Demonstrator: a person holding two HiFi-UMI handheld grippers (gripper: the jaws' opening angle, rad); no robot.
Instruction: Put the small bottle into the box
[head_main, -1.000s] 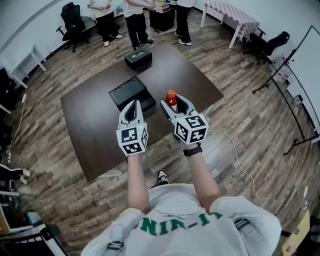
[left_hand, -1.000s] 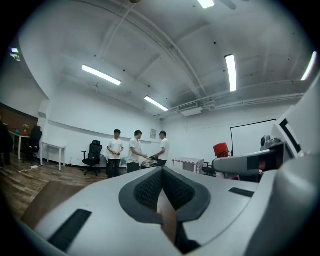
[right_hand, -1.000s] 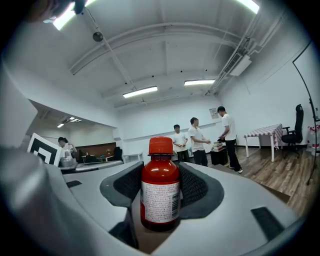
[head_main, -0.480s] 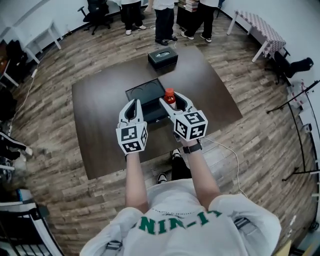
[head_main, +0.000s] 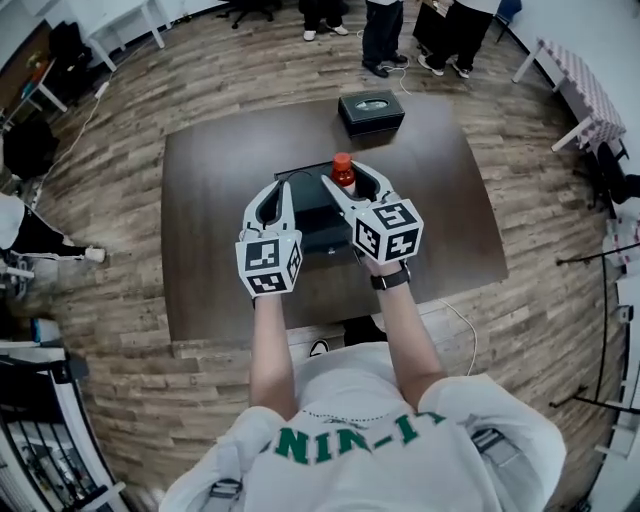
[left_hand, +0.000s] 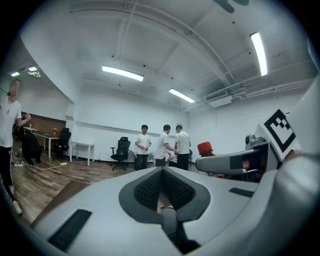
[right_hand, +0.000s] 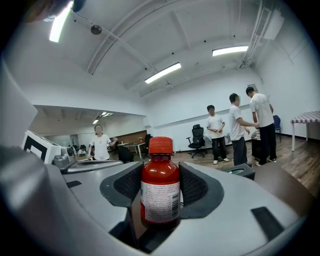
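Two ribbed black pads (right_hand: 194, 186) on the jaws of the right gripper (head_main: 349, 180) are pressing against the sides of the small bottle (right_hand: 160, 192), gripping it upright by its body. The bottle is showing red contents, an orange-red screw cap and a white label with a barcode, and its cap is standing clear above the jaws. The jaws of the left gripper (head_main: 280, 192) are sitting closed on each other with nothing between them. Both grippers are hovering side by side, near each other but not touching, with their marker cubes facing the head camera.

Seen from the head, the bottle is showing over the far right corner of the open black box (head_main: 322, 240). This box is lying on the tabletop (head_main: 215, 210) beneath and between the two grippers. How high above it the bottle is being held I cannot tell.

Farther along the dark brown tabletop, a black tissue box (head_main: 371, 112) is sitting well apart from the open box, near the far edge. A black wristwatch (head_main: 389, 281) is wrapping the person's right wrist.

Beyond the tabletop, three people (right_hand: 235, 127) in white shirts are standing together on the wood-plank floor (head_main: 120, 130) near a black office chair (right_hand: 197, 137). A fourth person (right_hand: 101, 145) is standing off to the left in the right gripper view.
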